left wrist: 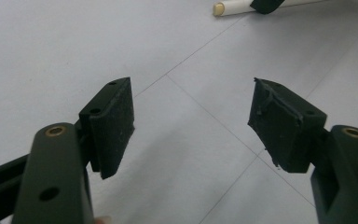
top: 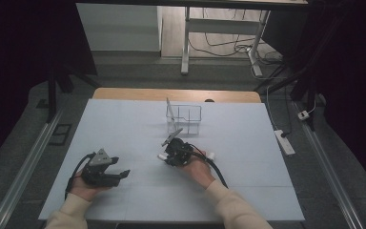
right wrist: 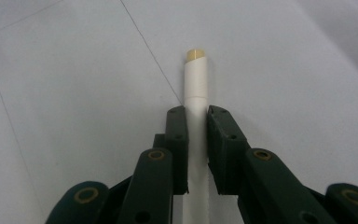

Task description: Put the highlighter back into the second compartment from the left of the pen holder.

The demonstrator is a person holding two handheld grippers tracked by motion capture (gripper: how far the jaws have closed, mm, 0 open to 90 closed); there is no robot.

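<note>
pale surface (top: 138,124), mid-way: right gripper (right wrist: 196,116) jaws clamp the white tube (right wrist: 196,79) lying flat, left gripper (left wrist: 191,121) jaws gape empty near the front-left corner; grip squarely, lift level toward the clear box (top: 185,119).

The tube (right wrist: 196,88) is white with a pale yellow tip. Each tool (right wrist: 196,135) is black with brass-coloured rivets, and the surface (top: 124,129) is pale grey-white, crossed by thin dark lines. The rack (top: 185,116) is clear wire.
</note>
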